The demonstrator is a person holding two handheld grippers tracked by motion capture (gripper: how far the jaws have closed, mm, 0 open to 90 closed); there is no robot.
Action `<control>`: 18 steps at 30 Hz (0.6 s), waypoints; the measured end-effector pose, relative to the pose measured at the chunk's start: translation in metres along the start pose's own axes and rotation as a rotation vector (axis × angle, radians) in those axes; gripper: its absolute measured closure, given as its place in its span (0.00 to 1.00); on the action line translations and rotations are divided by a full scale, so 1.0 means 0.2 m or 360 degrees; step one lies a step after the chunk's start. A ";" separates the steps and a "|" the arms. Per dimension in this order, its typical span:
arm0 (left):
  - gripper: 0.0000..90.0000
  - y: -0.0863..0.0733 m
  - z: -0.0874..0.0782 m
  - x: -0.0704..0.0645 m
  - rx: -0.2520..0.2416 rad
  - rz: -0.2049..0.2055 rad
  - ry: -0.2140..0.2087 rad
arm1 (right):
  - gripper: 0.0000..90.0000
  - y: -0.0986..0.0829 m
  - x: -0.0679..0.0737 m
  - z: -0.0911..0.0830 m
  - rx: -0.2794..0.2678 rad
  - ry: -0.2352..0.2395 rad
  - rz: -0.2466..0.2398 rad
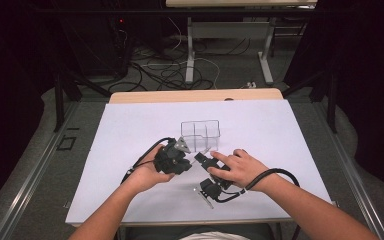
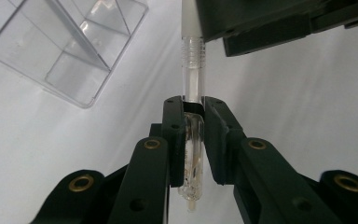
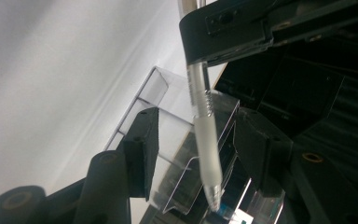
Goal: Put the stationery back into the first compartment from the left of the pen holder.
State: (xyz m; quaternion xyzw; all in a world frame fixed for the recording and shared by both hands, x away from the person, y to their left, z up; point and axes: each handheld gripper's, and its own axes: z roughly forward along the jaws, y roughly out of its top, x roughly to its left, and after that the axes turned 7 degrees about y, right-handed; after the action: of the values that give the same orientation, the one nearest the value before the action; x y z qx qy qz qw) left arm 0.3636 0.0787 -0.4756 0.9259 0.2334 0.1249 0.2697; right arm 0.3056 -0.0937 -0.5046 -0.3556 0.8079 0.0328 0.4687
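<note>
Probably a lab, floor cables (image 1: 172, 72), dark rig frame (image 1: 60, 100)

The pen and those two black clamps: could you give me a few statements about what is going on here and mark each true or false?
1. The left gripper is shut on the clear pen. True.
2. The right gripper is clamped tight on the pen. False: its jaws stand apart, with the pen's frosted end between them and not pressed.
3. The clear plastic organizer stands on the white sheet beyond the two hands. True.
4. The pen lies inside one of the organizer's compartments. False: it is held in the air in front of the organizer.
5. The organizer is made of opaque black plastic. False: it is see-through, with dividers inside.
</note>
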 end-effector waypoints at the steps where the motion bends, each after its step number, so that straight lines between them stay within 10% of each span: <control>1: 0.89 0.00 0.00 0.01 -0.0002 -0.0007 0.0002 | 0.54 0.00 0.00 -0.01 0.0019 0.0001 0.0062; 10: 0.89 -0.01 -0.05 0.04 -0.0081 -0.0090 0.0055 | 0.47 -0.01 0.03 -0.03 -0.0035 0.0047 0.0261; 18: 0.89 -0.02 -0.09 0.08 -0.0176 -0.0185 0.0043 | 0.34 -0.07 0.07 0.00 -0.0080 0.0155 0.0694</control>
State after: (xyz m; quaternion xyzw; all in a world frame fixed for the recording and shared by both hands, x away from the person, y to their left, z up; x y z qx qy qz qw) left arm 0.3699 0.0969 -0.4619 0.8927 0.2831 0.1341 0.3240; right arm 0.3102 -0.1123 -0.5105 -0.1851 0.8863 0.1362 0.4020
